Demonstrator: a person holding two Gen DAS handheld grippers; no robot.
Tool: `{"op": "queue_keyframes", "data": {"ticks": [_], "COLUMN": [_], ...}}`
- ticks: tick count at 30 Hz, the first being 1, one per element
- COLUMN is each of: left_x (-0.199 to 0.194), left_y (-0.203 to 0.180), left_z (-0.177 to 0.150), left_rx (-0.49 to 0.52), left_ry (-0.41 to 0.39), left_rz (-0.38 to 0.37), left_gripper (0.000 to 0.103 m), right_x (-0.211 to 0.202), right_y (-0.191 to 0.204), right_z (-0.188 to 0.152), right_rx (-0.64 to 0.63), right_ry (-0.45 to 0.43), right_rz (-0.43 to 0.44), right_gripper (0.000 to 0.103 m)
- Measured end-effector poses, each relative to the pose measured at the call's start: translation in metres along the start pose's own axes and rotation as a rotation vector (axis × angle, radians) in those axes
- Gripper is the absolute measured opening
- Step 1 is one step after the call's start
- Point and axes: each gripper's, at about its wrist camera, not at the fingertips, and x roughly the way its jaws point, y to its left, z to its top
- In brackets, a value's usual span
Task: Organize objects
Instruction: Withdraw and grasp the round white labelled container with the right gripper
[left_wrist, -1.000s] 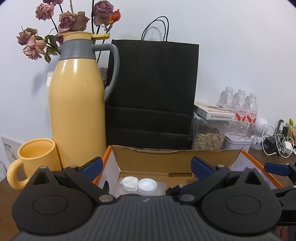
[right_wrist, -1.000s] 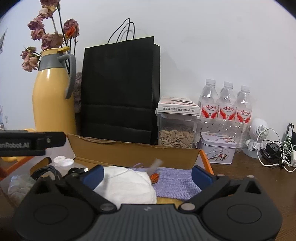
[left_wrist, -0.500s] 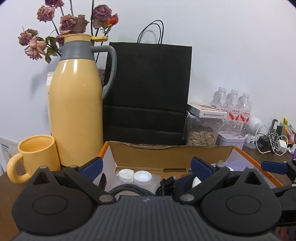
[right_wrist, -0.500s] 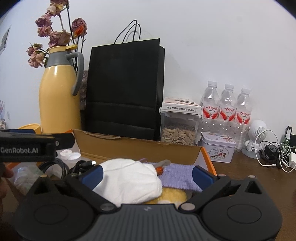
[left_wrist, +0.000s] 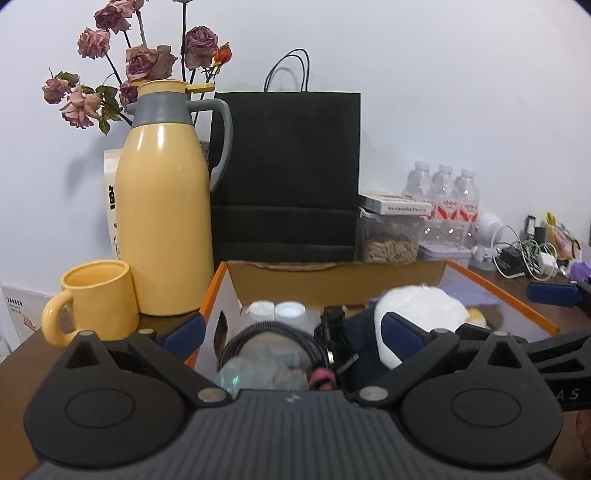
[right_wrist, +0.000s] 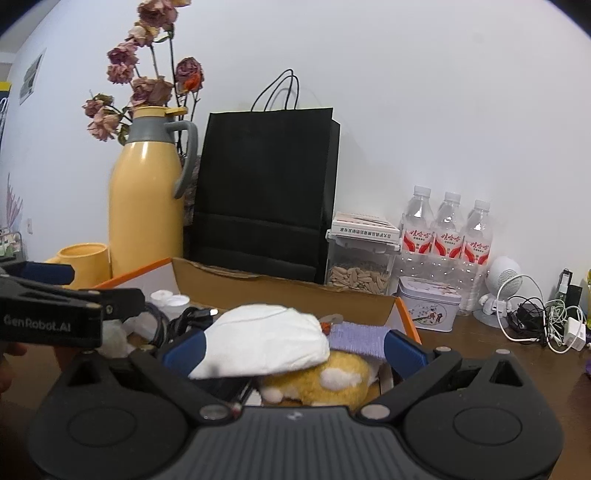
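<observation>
Yellow plush (right_wrist: 325, 376) seen only in right view; both grippers' jaws spread, empty.

The tall yellow jug (left_wrist: 162, 229) is glossy plastic with a matt grey collar; the mug (left_wrist: 98, 304) beside it looks smooth and duller; the black bag (right_wrist: 264, 192) is matt paper; the box (right_wrist: 280, 291) is rough brown cardboard; the white cloth (right_wrist: 266, 341) is soft and creased; the toy (right_wrist: 325, 380) is fuzzy yellow plush; the table (right_wrist: 480, 354) is dark wood.
</observation>
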Motion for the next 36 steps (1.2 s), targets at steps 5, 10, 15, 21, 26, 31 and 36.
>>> {"op": "queue_keyframes", "data": {"ticks": [5,10,15,21,26,31,36], "left_x": [-0.016,-0.031,-0.042,-0.042,-0.041,-0.042,-0.042], "left_y": [0.002,0.006,0.007,0.021,0.031,0.033,0.036], "left_z": [-0.009,-0.019,-0.029,-0.037,-0.039,-0.041,-0.040], "left_rx": [0.011,0.004,0.012,-0.031,-0.054,-0.046,-0.054], "left_ry": [0.024,0.060,0.112,0.197,0.239,0.254,0.261], "left_rz": [-0.003,0.003,0.003,0.064,0.094,0.099,0.103], "left_gripper": [0.103,0.103,0.103,0.103,0.103,0.103,0.103], "right_x": [-0.020,-0.036,-0.044,-0.042,-0.034,-0.020,-0.010], "right_y": [0.012,0.023,0.032,0.039,0.042,0.048,0.053], "right_z": [-0.010,-0.021,-0.031,-0.040,-0.042,-0.046,-0.046], "right_rx": [-0.025,-0.036,-0.045,-0.046,-0.021,-0.002,0.023], "right_ry": [0.005,0.033,0.077,0.163,0.240,0.330,0.360], "right_rz": [0.011,0.026,0.056,0.095,0.180,0.202,0.213], "right_gripper": [0.103,0.103,0.103,0.103,0.101,0.091,0.084]}}
